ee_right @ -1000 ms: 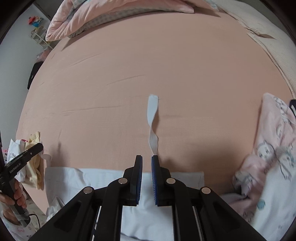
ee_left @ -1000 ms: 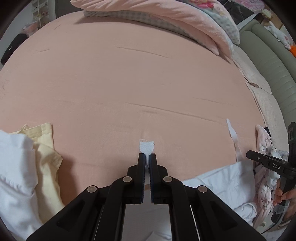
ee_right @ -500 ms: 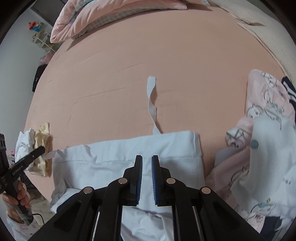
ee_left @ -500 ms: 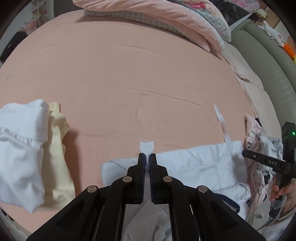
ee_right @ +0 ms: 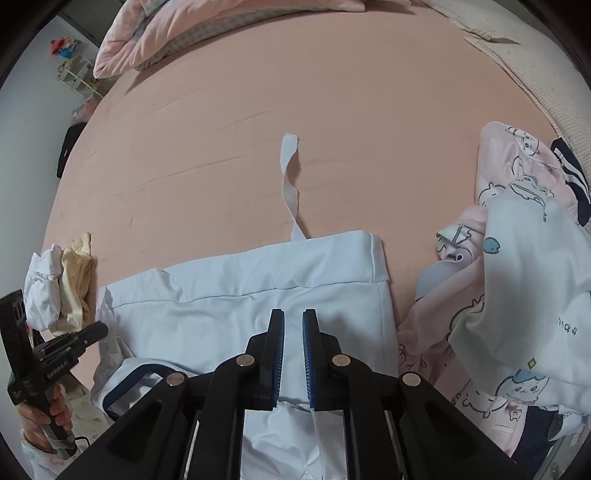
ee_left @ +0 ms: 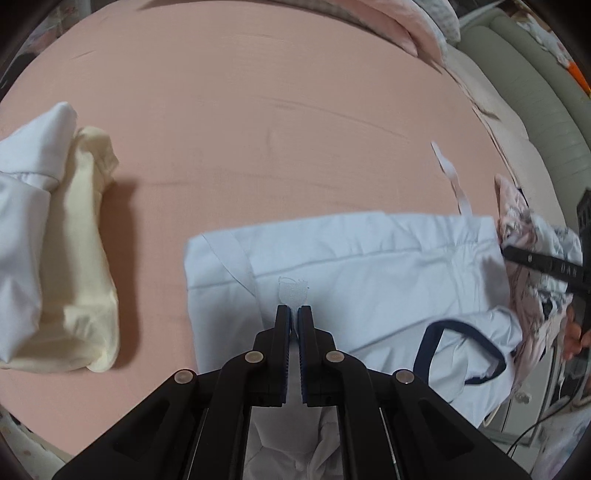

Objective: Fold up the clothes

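Left wrist view: left gripper (ee_left: 294, 307) clenched on a white strap (ee_left: 291, 290), whose frayed end pokes out just past the fingertips. Below it a pale blue garment (ee_left: 369, 266) lies spread across the near edge of the bed (ee_left: 258, 110), hem band running left to right, a dark-trimmed opening (ee_left: 458, 350) on its right part. The near part of the garment hangs off the bed edge under the gripper. A second strap (ee_left: 450, 173) runs from the garment's far right corner out over the pink sheet. At the left edge of the bed, a folded white piece (ee_left: 26, 206) and a folded yellow piece (ee_left: 81, 251) lie touching, side by side, well apart from the garment. At the right edge, a heap of pink printed clothes (ee_left: 517, 236) touches the garment's right side; the right gripper's finger shows there in front of it. Right wrist view: right gripper (ee_right: 293, 314) hovers over the garment (ee_right: 258, 295), fingers parted by a narrow gap with nothing between them, released. The second strap (ee_right: 290, 184) twists away toward mid-bed. The printed heap (ee_right: 517, 277) sits at the right; the folded pieces (ee_right: 59, 288) at the left edge; the left gripper (ee_right: 98, 329) is at lower left, its state not readable from this side. Pillows (ee_right: 184, 33) at the far end.
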